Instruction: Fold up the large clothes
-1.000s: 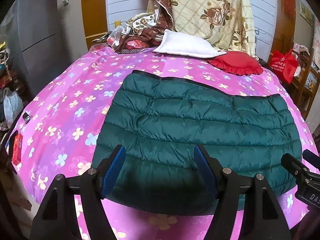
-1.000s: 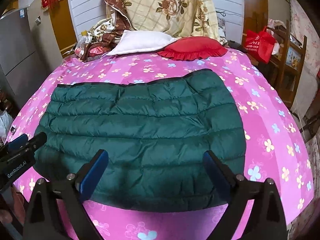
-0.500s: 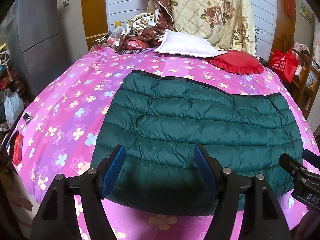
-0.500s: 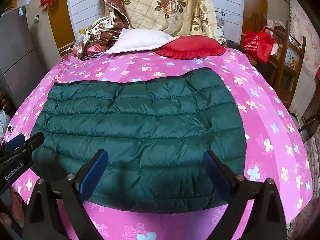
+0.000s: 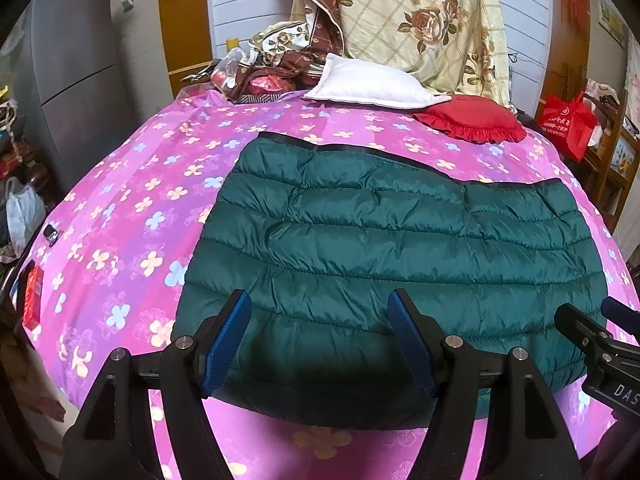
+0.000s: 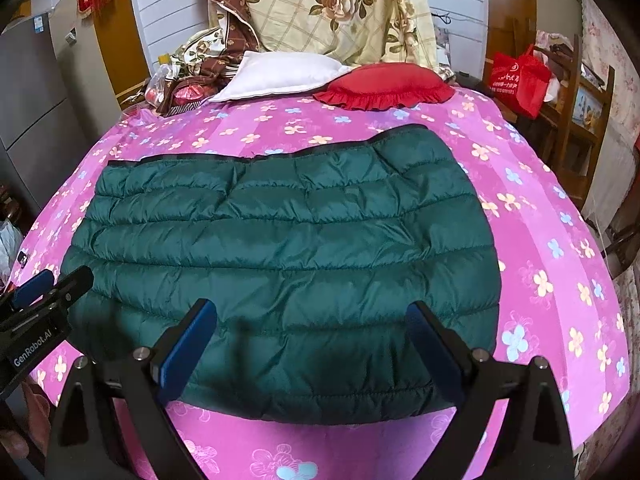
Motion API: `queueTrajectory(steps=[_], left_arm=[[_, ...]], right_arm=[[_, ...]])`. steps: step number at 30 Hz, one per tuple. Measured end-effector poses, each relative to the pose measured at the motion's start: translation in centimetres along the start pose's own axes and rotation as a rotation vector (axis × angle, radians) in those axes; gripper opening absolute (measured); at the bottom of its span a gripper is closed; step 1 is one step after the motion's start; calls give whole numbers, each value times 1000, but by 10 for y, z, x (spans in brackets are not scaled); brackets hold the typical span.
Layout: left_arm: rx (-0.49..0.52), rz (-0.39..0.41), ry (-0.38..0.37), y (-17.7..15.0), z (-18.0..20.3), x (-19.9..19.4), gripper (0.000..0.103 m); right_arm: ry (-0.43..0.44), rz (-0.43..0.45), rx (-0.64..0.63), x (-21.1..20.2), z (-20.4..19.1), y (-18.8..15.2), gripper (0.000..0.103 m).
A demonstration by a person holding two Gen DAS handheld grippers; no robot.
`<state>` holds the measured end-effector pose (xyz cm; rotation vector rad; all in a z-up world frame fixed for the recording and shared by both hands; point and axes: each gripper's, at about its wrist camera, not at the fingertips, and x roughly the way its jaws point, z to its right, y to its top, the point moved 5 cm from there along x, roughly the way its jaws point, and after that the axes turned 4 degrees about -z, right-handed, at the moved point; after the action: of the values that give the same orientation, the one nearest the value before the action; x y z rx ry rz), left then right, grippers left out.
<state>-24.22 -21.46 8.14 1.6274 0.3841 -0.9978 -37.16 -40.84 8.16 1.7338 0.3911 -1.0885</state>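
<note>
A dark green quilted down jacket (image 5: 392,248) lies folded flat as a wide rectangle on the pink flowered bed sheet (image 5: 132,208); it also shows in the right wrist view (image 6: 288,248). My left gripper (image 5: 320,320) is open and empty, hovering above the jacket's near left edge. My right gripper (image 6: 312,328) is open and empty above the jacket's near right edge. Each gripper's tip shows at the side of the other view: the right gripper (image 5: 592,340) and the left gripper (image 6: 44,300).
A white pillow (image 5: 372,84), a red frilled cushion (image 5: 472,118) and a pile of bedding (image 5: 280,64) lie at the bed's far end. A grey fridge (image 5: 68,64) stands left. A red bag (image 6: 520,80) and wooden shelves (image 6: 580,108) stand right.
Both grippers have drawn back and up a little from the jacket; the jacket has not moved.
</note>
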Motion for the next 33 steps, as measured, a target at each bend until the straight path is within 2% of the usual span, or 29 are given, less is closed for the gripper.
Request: queueTrajectory(steps=[33], left_arm=[[2, -10, 2, -4, 4, 7, 50]], right_arm=[[15, -15, 17, 8, -1, -2, 97]])
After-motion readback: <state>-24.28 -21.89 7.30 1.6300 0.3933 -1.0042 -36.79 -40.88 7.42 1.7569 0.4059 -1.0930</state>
